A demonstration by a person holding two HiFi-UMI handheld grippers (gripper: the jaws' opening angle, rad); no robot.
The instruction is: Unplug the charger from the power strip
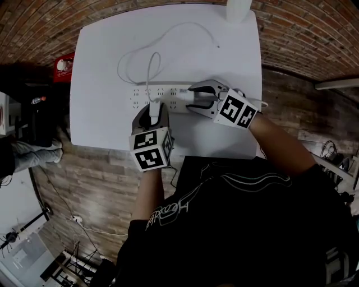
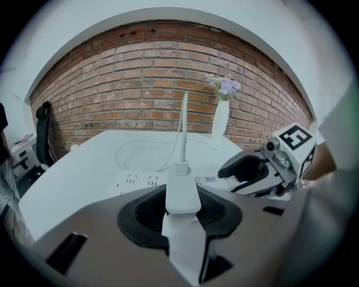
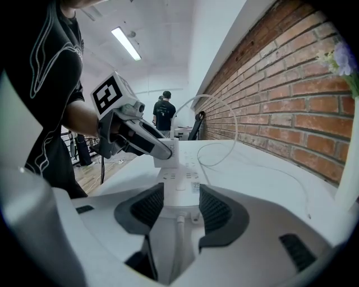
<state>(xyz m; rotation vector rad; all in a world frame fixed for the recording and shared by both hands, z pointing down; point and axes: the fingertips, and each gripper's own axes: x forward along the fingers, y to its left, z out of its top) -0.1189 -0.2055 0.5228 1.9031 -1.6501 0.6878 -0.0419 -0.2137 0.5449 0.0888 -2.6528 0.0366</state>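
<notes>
A white power strip (image 1: 162,94) lies across the white table (image 1: 106,67). On it stands the white charger (image 1: 154,106), its cable (image 1: 150,64) looping away over the table. My left gripper (image 1: 152,110) is shut on the charger (image 2: 182,190), which sits squarely between its dark pads (image 2: 146,216). My right gripper (image 1: 192,98) is shut on the strip's right end; in the right gripper view that end of the strip (image 3: 179,179) fills the gap between its pads. Whether the charger (image 3: 170,152) has its prongs in the socket is hidden.
A white vase (image 1: 238,8) with purple flowers (image 2: 225,86) stands at the table's far right corner by the brick wall. The thin white cable (image 1: 168,31) curls over the far half of the table. A red object (image 1: 63,64) sits off the left edge. A person (image 3: 164,112) stands far off.
</notes>
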